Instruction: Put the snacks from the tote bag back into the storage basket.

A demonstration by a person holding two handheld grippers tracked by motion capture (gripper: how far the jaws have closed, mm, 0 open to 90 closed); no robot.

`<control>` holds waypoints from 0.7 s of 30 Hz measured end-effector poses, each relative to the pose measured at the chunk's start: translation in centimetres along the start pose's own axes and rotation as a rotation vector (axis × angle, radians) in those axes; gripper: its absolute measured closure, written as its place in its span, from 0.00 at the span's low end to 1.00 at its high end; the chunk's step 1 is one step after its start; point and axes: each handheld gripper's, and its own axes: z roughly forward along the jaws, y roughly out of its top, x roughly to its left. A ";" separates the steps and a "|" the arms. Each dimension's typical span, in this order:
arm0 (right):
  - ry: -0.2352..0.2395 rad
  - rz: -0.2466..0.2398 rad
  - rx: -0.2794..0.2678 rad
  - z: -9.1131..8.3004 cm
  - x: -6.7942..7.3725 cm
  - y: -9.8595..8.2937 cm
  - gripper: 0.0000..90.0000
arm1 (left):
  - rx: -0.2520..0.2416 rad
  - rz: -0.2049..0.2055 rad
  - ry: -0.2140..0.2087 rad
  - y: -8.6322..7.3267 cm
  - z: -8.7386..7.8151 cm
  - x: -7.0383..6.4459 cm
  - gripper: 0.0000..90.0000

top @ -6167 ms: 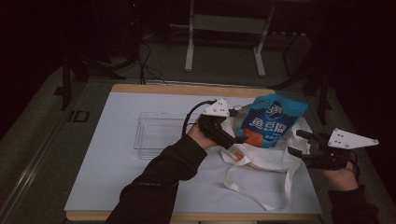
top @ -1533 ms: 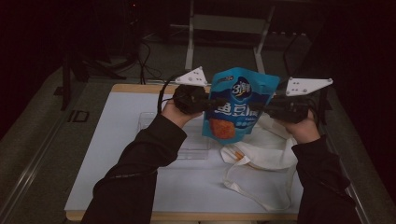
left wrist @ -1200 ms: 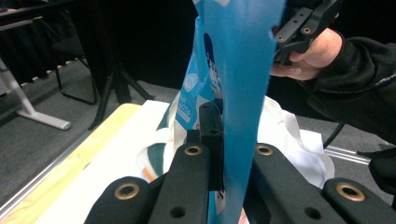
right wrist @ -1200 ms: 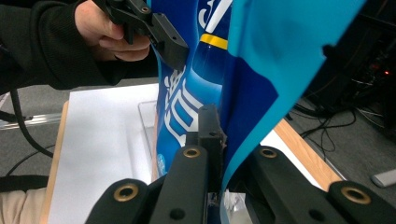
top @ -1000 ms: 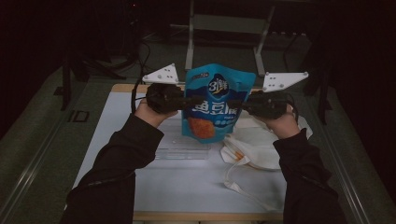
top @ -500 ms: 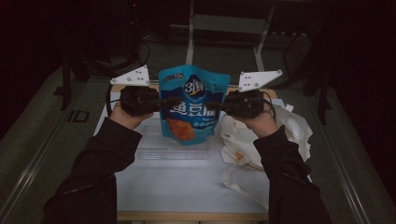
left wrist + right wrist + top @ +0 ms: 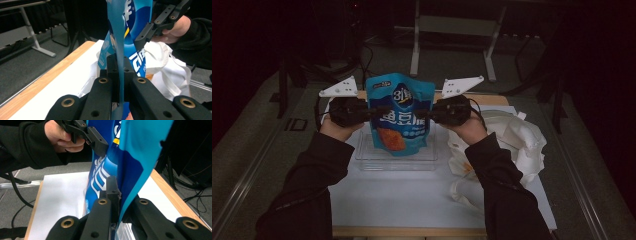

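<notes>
A blue snack bag [image 7: 400,112] with white lettering hangs upright in the air over a clear plastic tray [image 7: 377,161]. My left gripper [image 7: 373,112] is shut on the bag's left edge, and my right gripper [image 7: 426,113] is shut on its right edge. In the left gripper view the bag's blue film [image 7: 119,37] runs straight between my black jaws, with the other gripper [image 7: 142,37] beyond it. The right gripper view shows the bag's edge [image 7: 135,157] clamped between my jaws, and the other hand's gripper [image 7: 100,146] grips the far side.
A white cloth tote bag [image 7: 517,145] lies crumpled on the right of the white table [image 7: 412,200], its straps trailing toward the front. The table's wooden far edge [image 7: 497,99] is just behind the grippers. Dark floor and a metal stand [image 7: 452,30] lie beyond.
Both grippers have carried the snack bag leftward from above the tote bag to above the clear tray. The tote bag stays behind on the right.
</notes>
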 end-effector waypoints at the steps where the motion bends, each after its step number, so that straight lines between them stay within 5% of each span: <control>1: -0.003 0.002 0.001 0.3 -0.1 0.0 0.98 | -0.005 -0.009 -0.002 -0.2 0.0 0.2 1.00; 21: 0.011 0.043 0.022 3.4 -1.6 -2.4 0.98 | 0.017 -0.064 0.000 -3.5 0.9 2.4 1.00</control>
